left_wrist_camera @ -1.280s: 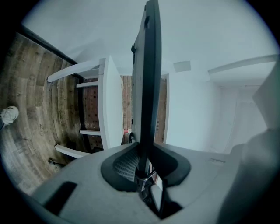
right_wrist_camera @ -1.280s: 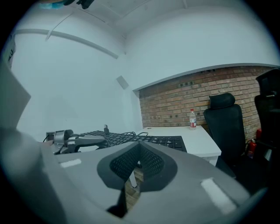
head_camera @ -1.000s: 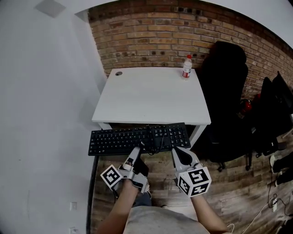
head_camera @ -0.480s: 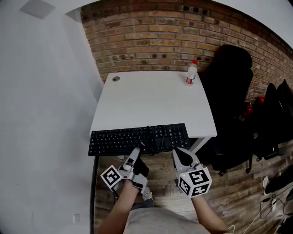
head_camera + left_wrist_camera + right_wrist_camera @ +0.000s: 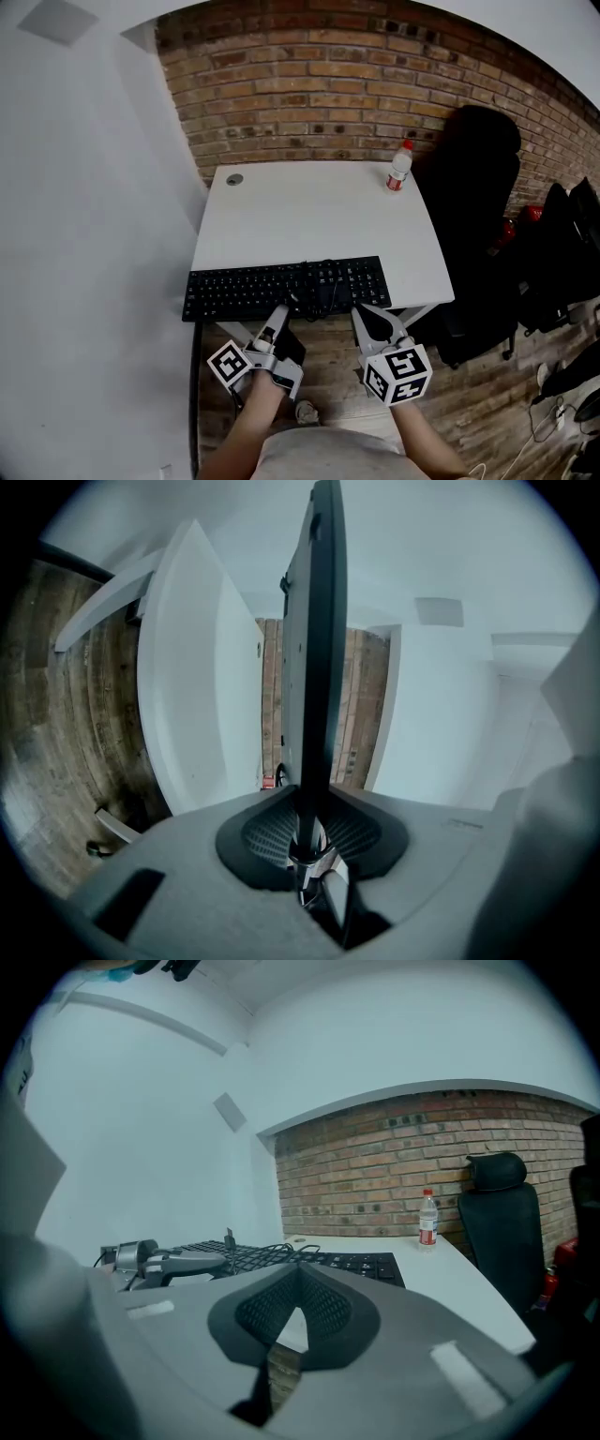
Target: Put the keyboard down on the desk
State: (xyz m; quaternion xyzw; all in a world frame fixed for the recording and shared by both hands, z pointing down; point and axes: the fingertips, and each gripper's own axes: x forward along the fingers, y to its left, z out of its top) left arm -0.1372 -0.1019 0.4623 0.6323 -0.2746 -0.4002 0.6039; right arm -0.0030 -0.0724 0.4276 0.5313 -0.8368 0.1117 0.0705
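Across the lower middle of the head view, the black keyboard point(image 5: 286, 289) lay lengthwise along the near edge of the white bench point(image 5: 319, 220). Its far side overlapped the bench top and its left end reached past the bench's left corner. Whether it rested on the surface or hung just above it could not be told.

The left gripper point(image 5: 280, 314) met the keyboard's near edge a little left of centre. In the left gripper view its jaws were clenched on that edge, with the keyboard standing edge-on between them and running up the middle of the frame.

The right gripper point(image 5: 364, 314) sat to the right of it, with its tips at the keyboard's near edge below the number pad. In the right gripper view its jaws were closed tip to tip with nothing between them, and the keys showed just beyond the tips. Whether those tips touched the keyboard was unclear. A thin black cable point(image 5: 323, 281) looped over the keys near the middle.

At the bench's far right corner stood a clear bottle point(image 5: 399, 167) with a red cap and label, upright. A round hole point(image 5: 234, 179) marked the far left corner. A brick wall point(image 5: 319, 89) ran behind the bench, and a black chair point(image 5: 480, 178) stood at the right of it on the wooden floor point(image 5: 487, 412).
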